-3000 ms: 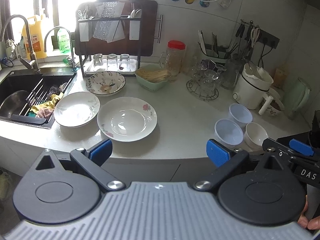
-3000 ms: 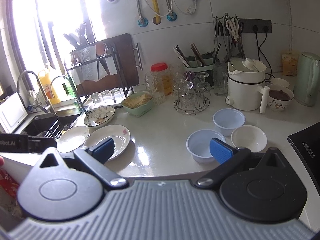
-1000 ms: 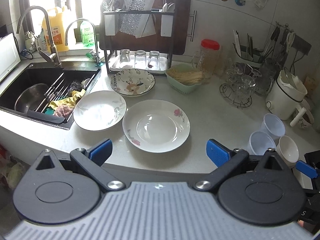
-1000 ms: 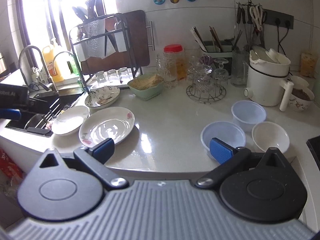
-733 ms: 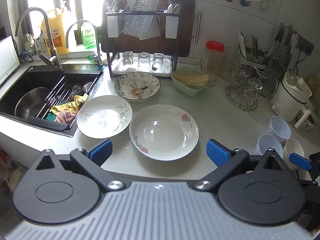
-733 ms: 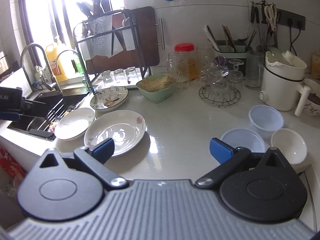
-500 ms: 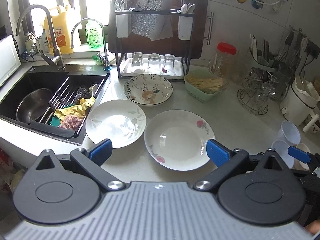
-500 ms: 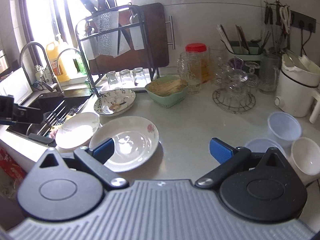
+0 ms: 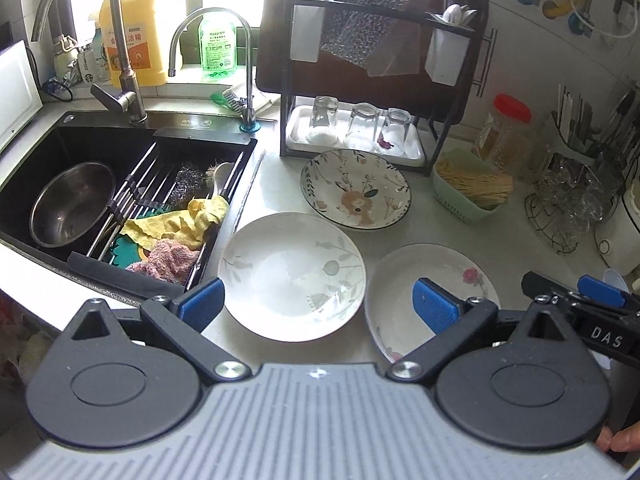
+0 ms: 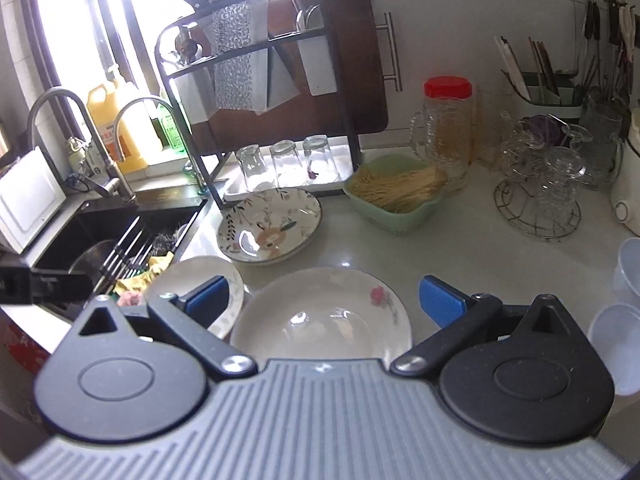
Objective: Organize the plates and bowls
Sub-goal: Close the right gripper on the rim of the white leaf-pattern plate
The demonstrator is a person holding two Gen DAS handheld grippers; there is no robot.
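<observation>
sink (image 9: pixel 48 148) at far left, steel bowl (image 9: pixel 72 204) and cloths inside. left gripper (image 9: pixel 318 306) spread wide, holding nothing, above the leaf-print plate (image 9: pixel 292 276) on the counter (image 9: pixel 516 248) just beside the sink. deer plate (image 9: pixel 356 188) behind it, before the rack (image 9: pixel 380 68). rose plate (image 10: pixel 320 316) next over, right gripper (image 10: pixel 322 296) wide and empty above it. plastic bowls (image 10: pixel 630 264) at far right edge.

A home kitchen: sink (image 9: pixel 80 168), faucet (image 9: pixel 116 60), dish rack (image 9: pixel 376 80), countertop (image 9: pixel 280 184).
</observation>
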